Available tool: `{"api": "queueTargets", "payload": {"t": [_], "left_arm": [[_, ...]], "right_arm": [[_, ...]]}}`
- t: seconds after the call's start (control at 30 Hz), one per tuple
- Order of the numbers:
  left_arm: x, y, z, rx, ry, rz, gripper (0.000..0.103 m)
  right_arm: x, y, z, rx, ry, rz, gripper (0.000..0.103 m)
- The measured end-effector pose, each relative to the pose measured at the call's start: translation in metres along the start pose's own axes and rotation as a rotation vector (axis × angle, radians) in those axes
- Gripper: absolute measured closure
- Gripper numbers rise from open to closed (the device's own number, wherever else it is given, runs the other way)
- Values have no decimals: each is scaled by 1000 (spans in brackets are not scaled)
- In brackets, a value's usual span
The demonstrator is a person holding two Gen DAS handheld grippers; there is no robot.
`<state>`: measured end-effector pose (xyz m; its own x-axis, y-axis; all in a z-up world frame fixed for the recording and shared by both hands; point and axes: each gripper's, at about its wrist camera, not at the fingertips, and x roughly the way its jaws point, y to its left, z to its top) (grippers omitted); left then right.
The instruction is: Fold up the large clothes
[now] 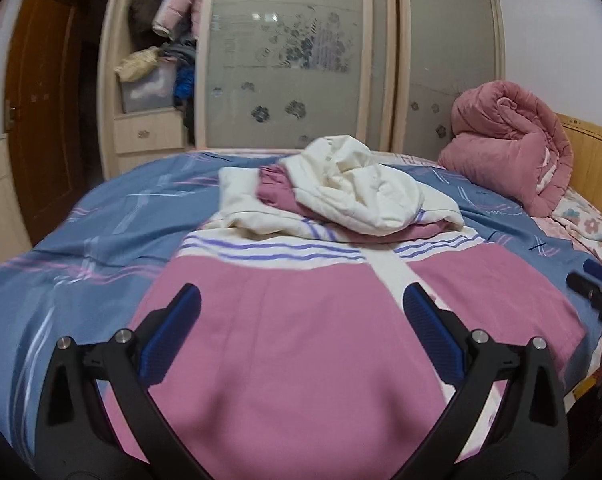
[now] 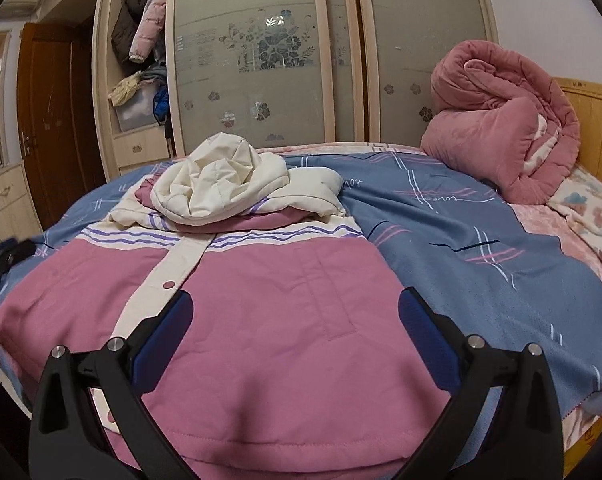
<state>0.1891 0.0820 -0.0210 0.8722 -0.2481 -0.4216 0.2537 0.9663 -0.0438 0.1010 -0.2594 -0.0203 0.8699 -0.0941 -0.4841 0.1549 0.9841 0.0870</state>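
While both tongs hang over the bed (image 1: 101,216), a big pink and cream jacket (image 1: 301,320) lies flat on the blue cover, near the front edge. Its cream hood (image 2: 217,184) sits in a crumpled heap at the far end of the jacket. Purple stripes run across the cream part below the hood. A cream strip with a pink snap (image 2: 168,285) runs down the middle of the jacket.

The left tongs (image 1: 301,300) are spread wide above the left half of the jacket and hold nothing. The right tongs (image 2: 295,306) are spread wide above the right half and hold nothing too. In the left view, the tip of the right tongs peeks in at the right edge.

A rolled pink blanket (image 2: 501,120) sits far off to the right, by the wooden headboard (image 2: 597,120). Behind the bed stands a wardrobe (image 2: 261,60) with flower pictures on its doors.
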Motion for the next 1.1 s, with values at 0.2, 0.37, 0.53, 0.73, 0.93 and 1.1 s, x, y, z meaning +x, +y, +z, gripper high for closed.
{"api": "queueTargets", "payload": {"t": [0.2, 0.37, 0.53, 0.73, 0.93, 1.1], "left_arm": [[-44, 18, -21, -28, -68, 48, 2], [-71, 32, -34, -32, -84, 56, 2], [-103, 26, -46, 112, -137, 44, 2], [-113, 21, -74, 301, -109, 73, 2], [-104, 8, -100, 452, -35, 51, 2], [-101, -9, -109, 539, -23, 26, 2]], "right_arm": [[-16, 2, -5, 4, -30, 17, 1], [-45, 10, -13, -36, -113, 51, 1], [-87, 35, -32, -331, -291, 5, 1], [-86, 49, -92, -773, -274, -173, 1], [-69, 48, -141, -975, -132, -174, 1], [-53, 52, -161, -1066, -84, -202, 1]]}}
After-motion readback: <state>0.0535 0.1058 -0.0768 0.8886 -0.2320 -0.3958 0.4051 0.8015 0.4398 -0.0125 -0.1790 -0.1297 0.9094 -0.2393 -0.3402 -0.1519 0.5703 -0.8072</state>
